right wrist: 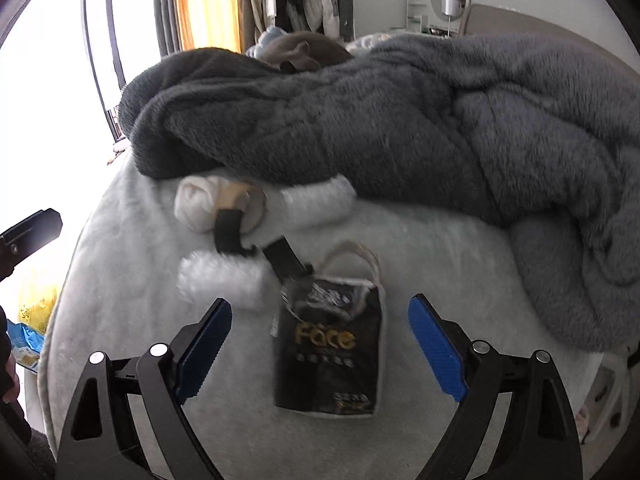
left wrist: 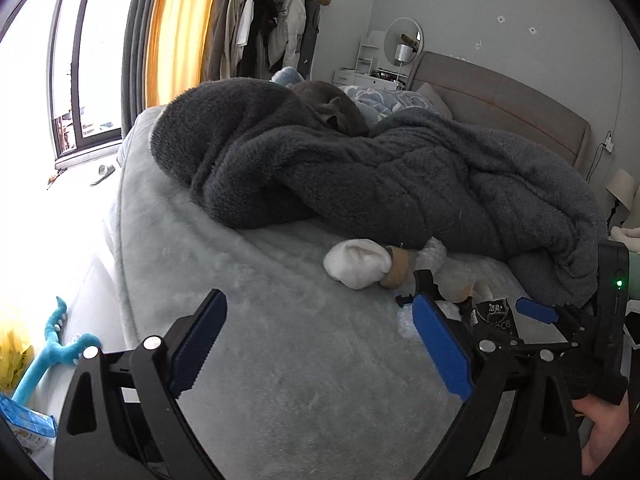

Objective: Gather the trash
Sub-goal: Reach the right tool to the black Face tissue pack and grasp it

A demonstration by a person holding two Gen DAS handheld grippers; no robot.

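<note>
We hold our right gripper [right wrist: 320,344] above the pale grey plush bedcover [right wrist: 440,264] with its blue-padded jaws spread wide and gripping nothing, the small black paper bag with gold lettering and white handles [right wrist: 328,356] lying flat between them, untouched. Just beyond it sit a crumpled white wrap [right wrist: 224,280] and a white bundle on a tan cardboard ring [right wrist: 208,204], against the rumpled dark grey fleece blanket [right wrist: 400,120]. Our left gripper [left wrist: 320,344] hangs wide and empty above bare bedcover, well left of the bag.
</note>
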